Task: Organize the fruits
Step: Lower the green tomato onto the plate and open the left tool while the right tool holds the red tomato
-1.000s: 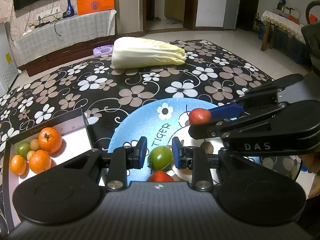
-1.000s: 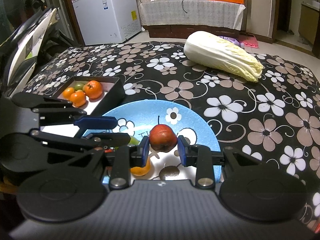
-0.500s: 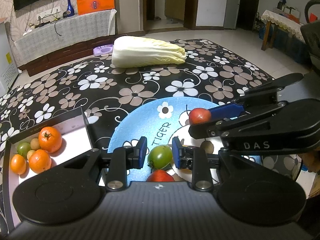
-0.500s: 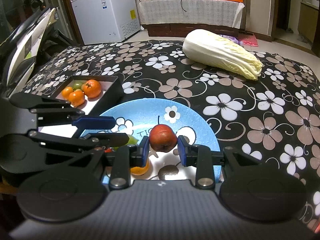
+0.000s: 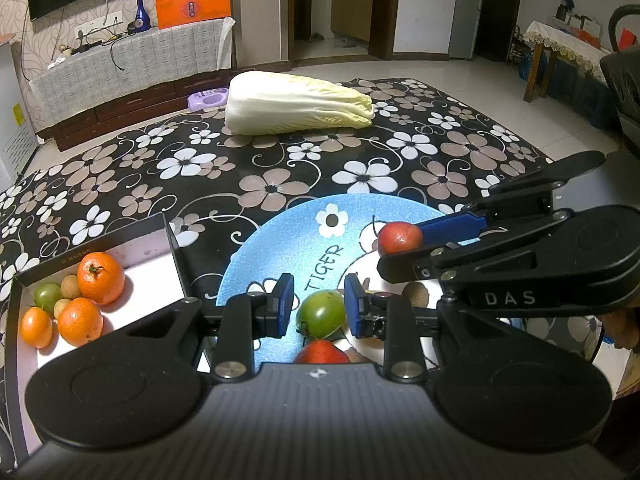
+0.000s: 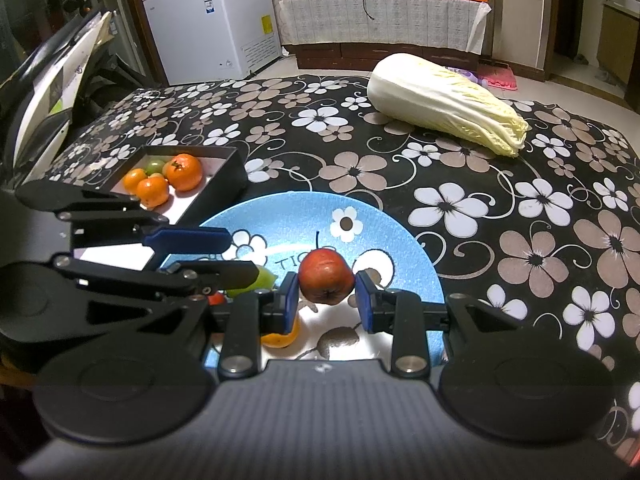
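A blue plate (image 5: 280, 240) marked TIGER lies on the flowered cloth; it also shows in the right wrist view (image 6: 280, 220). My right gripper (image 6: 326, 292) is shut on a small red apple (image 6: 326, 276) and holds it above the plate; the apple also shows in the left wrist view (image 5: 399, 238). My left gripper (image 5: 319, 306) is open, its blue pads on either side of a green tomato (image 5: 320, 314) on the plate, with small gaps. A red fruit (image 5: 322, 353) lies below it. An orange (image 6: 280, 338) sits under the right gripper.
A black box (image 5: 172, 248) with a white floor stands left of the plate, holding oranges (image 5: 100, 278), a green fruit (image 5: 46, 296) and small pale fruits. A napa cabbage (image 5: 296, 103) lies at the table's far side. A kiwi (image 5: 416, 294) sits on the plate.
Both grippers have shifted slightly. The apple stays held in the right gripper and the left gripper stays around the green tomato.
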Motion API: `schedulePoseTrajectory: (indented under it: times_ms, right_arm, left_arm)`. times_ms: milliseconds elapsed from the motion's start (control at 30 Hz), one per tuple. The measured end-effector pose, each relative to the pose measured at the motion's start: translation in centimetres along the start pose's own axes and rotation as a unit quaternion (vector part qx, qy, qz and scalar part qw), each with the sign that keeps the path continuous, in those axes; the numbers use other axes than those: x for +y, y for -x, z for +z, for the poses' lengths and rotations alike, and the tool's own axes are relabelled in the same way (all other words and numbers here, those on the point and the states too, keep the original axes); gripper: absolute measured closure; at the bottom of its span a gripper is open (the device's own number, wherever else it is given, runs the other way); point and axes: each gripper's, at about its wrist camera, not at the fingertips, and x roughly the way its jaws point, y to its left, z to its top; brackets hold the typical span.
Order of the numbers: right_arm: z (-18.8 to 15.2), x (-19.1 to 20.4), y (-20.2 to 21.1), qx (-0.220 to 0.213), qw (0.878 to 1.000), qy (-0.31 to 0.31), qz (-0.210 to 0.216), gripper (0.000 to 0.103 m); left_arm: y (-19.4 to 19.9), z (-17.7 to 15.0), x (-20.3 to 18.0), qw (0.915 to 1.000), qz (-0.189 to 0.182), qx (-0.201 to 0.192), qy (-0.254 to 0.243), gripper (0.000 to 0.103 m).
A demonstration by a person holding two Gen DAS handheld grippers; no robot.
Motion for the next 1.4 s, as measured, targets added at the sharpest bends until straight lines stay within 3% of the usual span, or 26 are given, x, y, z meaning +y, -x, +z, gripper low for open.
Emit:
schedulePoseTrajectory:
  times_ms: [1167,1400]
  right_arm:
    - [0.2,-0.3,0.8,-0.016,1.000,-0.007,0.002,0.066]
    - [0.3,-0.3,1.1,-0.024,1.000,-0.009,-0.001,0.066]
  left_arm:
    - [0.2,-0.1,0.4,1.0000,0.004,0.000,0.004,0.071]
    - [0.8,-0.3,1.0,0.9999,0.007,-0.006,0.006,0.061]
